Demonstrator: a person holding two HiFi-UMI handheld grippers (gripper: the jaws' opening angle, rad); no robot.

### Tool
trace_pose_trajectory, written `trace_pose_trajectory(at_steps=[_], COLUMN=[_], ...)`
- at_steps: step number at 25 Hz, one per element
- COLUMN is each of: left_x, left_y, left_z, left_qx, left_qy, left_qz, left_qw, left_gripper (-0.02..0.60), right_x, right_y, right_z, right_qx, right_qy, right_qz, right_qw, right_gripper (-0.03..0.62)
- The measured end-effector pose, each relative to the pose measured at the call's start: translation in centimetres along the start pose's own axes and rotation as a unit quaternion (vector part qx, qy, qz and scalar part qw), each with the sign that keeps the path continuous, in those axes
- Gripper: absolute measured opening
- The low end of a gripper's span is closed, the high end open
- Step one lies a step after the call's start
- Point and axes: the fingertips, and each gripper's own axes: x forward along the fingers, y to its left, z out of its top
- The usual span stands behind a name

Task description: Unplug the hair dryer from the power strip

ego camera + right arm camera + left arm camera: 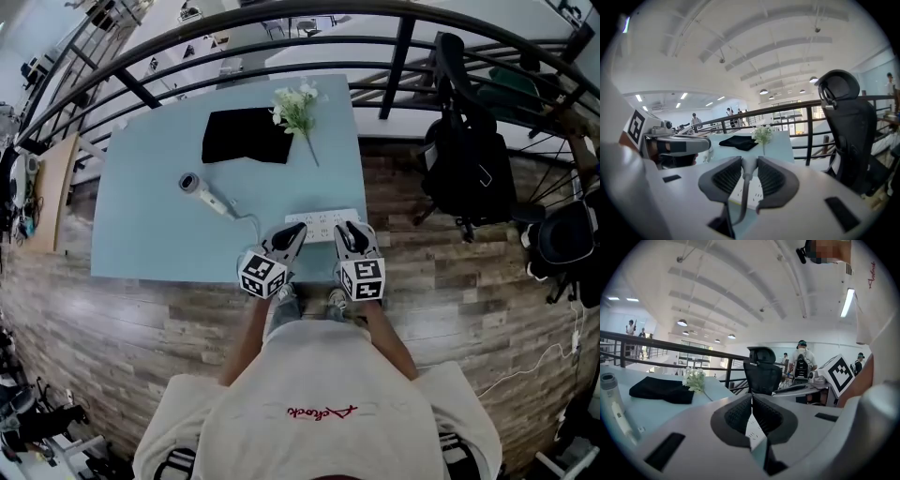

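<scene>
L gripper [751,398]: fingers closed, empty.
R gripper [749,161]: fingers clamp grey dryer plug [746,169] over white pwr strip [754,191].

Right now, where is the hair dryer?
In the head view, the hair dryer lies on the left half of the blue table, just below the black cloth and left of the white power strip.

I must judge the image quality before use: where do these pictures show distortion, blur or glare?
Head view: strong fisheye, the railing bends into an arc; light is even, shadows soft. Left gripper view: black corners, the ceiling lamp is blown out. Right gripper view: the plug between the jaws looks soft, being so near.
</scene>
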Motion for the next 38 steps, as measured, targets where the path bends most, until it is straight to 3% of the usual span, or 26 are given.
trace_pose_trajectory(at_steps=[13,26,38], left_x=[-3.1,-13.6,-20.8], left_y=[-0.5,-1.7,-7.0], left_z=[-1.2,-3.2,-4.4], left_qx=[0.013,0.011,0.031], left_qy=[0.008,-0.019,-0.035], left_qz=[0.021,-0.01,-0.054], left_qw=[0.9997,0.9997,0.9974], left_gripper=[0.015,0.015,0.015], right_x=[-2.7,-7.9,-15.2], right_y=[2.4,11.0,17.8], right_z=[-0.3,-1.6,-4.6], right_qx=[-0.023,-0.048,-0.05], right_qy=[-0.007,-0.022,-0.037], right_qz=[-0.011,-0.055,-0.082], right_qw=[1.0,0.997,0.995], right_gripper=[0.123,0.123,0.123])
